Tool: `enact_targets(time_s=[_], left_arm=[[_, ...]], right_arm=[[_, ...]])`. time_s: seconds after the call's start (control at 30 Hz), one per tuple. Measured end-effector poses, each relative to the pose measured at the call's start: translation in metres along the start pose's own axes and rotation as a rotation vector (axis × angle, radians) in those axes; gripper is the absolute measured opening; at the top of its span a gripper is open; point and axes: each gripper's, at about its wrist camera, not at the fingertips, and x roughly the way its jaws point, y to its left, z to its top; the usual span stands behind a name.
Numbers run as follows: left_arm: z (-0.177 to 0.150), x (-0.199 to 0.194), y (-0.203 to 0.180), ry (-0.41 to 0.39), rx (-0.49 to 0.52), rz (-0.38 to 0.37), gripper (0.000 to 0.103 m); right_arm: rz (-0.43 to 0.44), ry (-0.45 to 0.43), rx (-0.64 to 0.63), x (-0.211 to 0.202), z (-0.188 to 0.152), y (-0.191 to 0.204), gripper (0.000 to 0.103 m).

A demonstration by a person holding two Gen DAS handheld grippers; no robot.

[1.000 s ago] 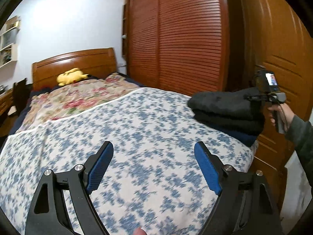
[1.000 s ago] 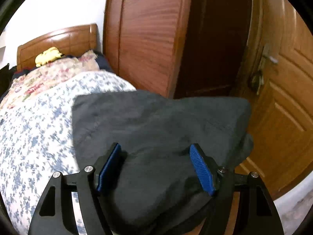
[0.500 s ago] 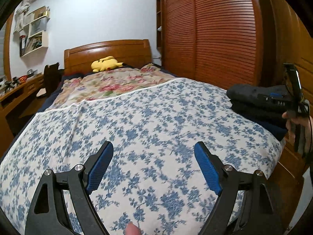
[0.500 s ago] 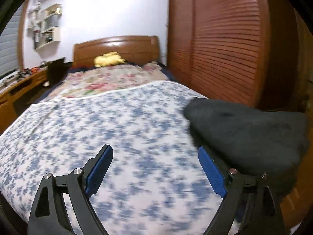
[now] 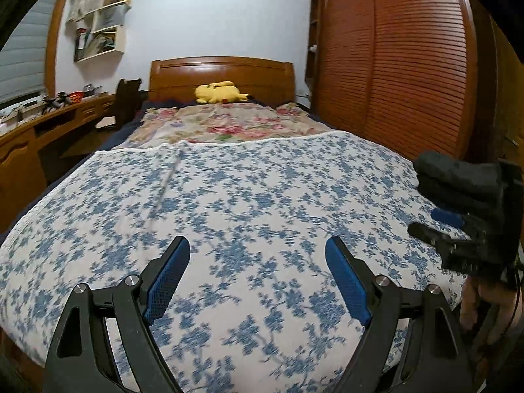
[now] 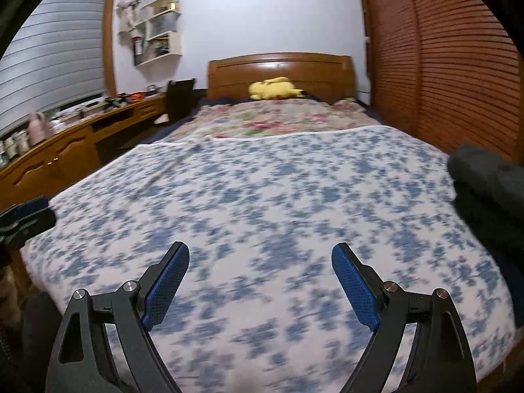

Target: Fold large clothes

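Left wrist view, left gripper (image 5: 257, 249) and right gripper (image 6: 260, 253) jaws released over bare bedspread (image 5: 249, 196), folded dark clothes (image 5: 458, 177) at right edge.

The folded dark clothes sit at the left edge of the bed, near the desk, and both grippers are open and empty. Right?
Not quite. The folded dark clothes sit at the right edge of the bed, by the wardrobe, as the right wrist view shows. The left gripper and right gripper are indeed open and empty.

Left tongs (image 5: 257, 250) agape, empty; right tongs (image 6: 260, 255) likewise.
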Motion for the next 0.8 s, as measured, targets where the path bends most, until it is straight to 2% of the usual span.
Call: enact_targets(time_s=[0.13, 0.33, 0.63, 0.8], left_arm=[[0.002, -0.017, 0.012, -0.022, -0.018, 0.027, 0.085], [0.012, -0.042, 0.018, -0.074, 0.0, 0.074, 0.085], [0.021, -0.075, 0.018, -0.13, -0.003, 0.067, 0.085], [0.023, -0.079, 0.011, -0.143, 0.011, 0.061, 0.085]], right_arm=[[0.037, -0.023, 0.007, -0.024, -0.005, 0.015, 0.09], [0.04, -0.091, -0.003, -0.05, -0.009, 0.03, 0.09], [0.056, -0.181, 0.01, -0.081, -0.026, 0.037, 0.09], [0.058, -0.196, 0.02, -0.072, -0.038, 0.032, 0.09]])
